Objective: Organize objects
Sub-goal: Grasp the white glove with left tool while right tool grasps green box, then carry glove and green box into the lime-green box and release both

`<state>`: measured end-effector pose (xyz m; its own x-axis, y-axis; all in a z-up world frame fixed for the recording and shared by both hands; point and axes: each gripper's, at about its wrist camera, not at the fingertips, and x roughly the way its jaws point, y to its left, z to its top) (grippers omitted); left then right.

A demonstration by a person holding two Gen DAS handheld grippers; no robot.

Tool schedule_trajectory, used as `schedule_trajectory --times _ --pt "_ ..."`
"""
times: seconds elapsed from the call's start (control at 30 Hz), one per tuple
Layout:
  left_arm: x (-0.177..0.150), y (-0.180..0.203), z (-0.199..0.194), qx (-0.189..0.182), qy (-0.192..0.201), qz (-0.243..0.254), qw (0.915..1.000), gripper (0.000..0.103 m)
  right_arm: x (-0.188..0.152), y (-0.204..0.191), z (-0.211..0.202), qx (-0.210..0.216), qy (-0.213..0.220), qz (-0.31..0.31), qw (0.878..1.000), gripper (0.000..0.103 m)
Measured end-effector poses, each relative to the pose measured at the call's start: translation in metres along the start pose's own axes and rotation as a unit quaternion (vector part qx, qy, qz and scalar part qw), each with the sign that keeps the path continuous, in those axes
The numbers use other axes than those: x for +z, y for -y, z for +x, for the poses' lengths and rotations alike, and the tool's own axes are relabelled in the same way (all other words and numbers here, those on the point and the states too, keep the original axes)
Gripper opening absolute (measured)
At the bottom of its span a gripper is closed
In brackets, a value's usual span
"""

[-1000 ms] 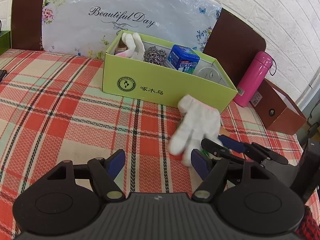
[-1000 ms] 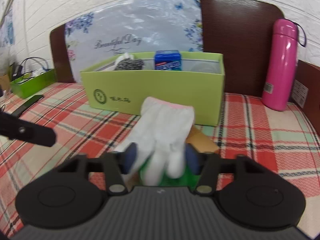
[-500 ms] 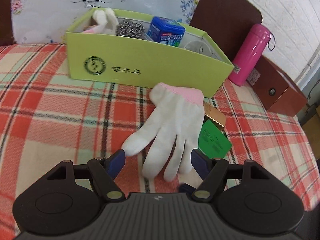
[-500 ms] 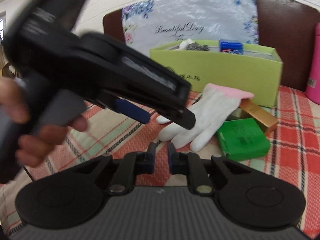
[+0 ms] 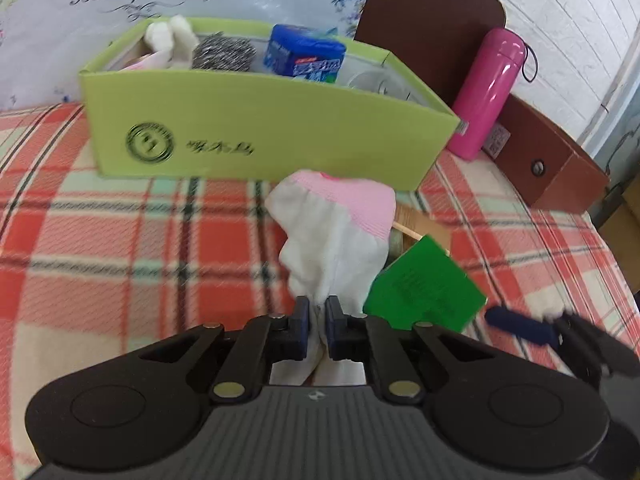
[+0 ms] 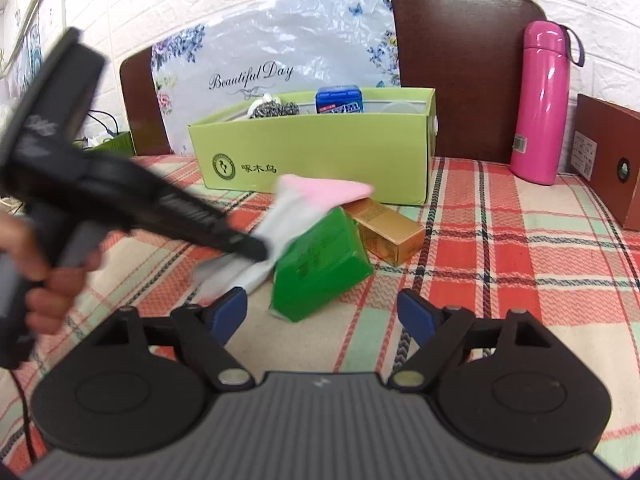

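My left gripper [image 5: 317, 316] is shut on the fingers of a white glove with a pink cuff [image 5: 336, 232], which hangs lifted in front of the green box [image 5: 256, 136]. In the right wrist view the glove [image 6: 304, 196] is held by the left gripper [image 6: 260, 248] above a green packet [image 6: 320, 264]. My right gripper [image 6: 324, 312] is open and empty, just in front of the green packet. The green packet [image 5: 424, 284] and a gold box [image 6: 384, 232] lie on the plaid cloth. The green box holds another glove [image 5: 172, 40], a steel scourer [image 5: 224, 54] and a blue pack [image 5: 304, 56].
A pink bottle [image 6: 544, 100] stands right of the green box, beside a brown box [image 6: 608, 160]. A floral bag [image 6: 272, 56] and a brown headboard [image 6: 468, 60] stand behind. A small green tray with cables [image 6: 116, 140] sits at far left.
My left gripper has closed on the glove's fingers and lifted it off the cloth. My right gripper has opened and moved to face the green packet.
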<state>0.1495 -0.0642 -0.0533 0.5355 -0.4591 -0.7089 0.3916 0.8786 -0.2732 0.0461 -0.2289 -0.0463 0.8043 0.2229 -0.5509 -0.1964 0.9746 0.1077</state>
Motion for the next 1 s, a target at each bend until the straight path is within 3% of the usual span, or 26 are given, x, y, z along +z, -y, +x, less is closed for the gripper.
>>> schedule_trajectory --times 0.1,0.27,0.37,0.4,0.43,0.57,0.7,0.83,0.87,0.9,1.0 --pt "-0.015 -0.015 -0.023 -0.005 -0.011 0.001 0.9999 0.009 -0.001 0.0 0.003 0.004 -0.003 -0.013 1.0 0.088" --pt "-0.037 -0.038 -0.051 0.027 -0.004 -0.008 0.9996 0.014 0.002 -0.006 0.017 0.01 -0.014 -0.041 0.999 0.089" --pt "-0.037 -0.04 -0.053 0.041 0.01 -0.013 0.999 0.047 0.004 -0.003 0.025 0.006 -0.024 -0.038 0.999 0.089" --pt "-0.035 -0.039 -0.052 0.048 0.015 -0.015 0.9986 0.065 0.005 -0.002 0.027 0.004 -0.025 -0.035 0.999 0.089" --pt "-0.034 -0.036 -0.051 0.053 0.02 -0.014 0.9983 0.071 0.006 -0.001 0.028 0.001 -0.025 -0.034 0.999 0.089" --pt "-0.03 -0.026 -0.039 0.046 0.021 0.007 0.9987 0.071 0.007 0.003 0.029 -0.002 -0.026 -0.029 0.999 0.088" --pt "-0.029 -0.019 -0.031 0.05 0.025 0.023 0.9982 0.065 0.007 0.003 0.032 0.003 -0.031 -0.027 0.999 0.079" --pt "-0.029 -0.018 -0.032 0.041 0.019 0.023 0.9987 0.031 0.006 0.0 0.033 0.007 -0.035 -0.026 0.999 0.06" --pt "-0.029 -0.018 -0.032 0.041 0.017 0.021 0.9988 0.027 0.006 0.0 0.032 0.01 -0.034 -0.024 0.999 0.06" --pt "-0.029 -0.019 -0.033 0.04 0.016 0.02 0.9989 0.016 0.006 -0.001 0.032 0.013 -0.034 -0.02 0.999 0.06" --pt "-0.028 -0.019 -0.034 0.031 0.01 0.015 0.9994 0.009 0.006 -0.004 0.028 0.023 -0.034 -0.018 0.999 0.059"
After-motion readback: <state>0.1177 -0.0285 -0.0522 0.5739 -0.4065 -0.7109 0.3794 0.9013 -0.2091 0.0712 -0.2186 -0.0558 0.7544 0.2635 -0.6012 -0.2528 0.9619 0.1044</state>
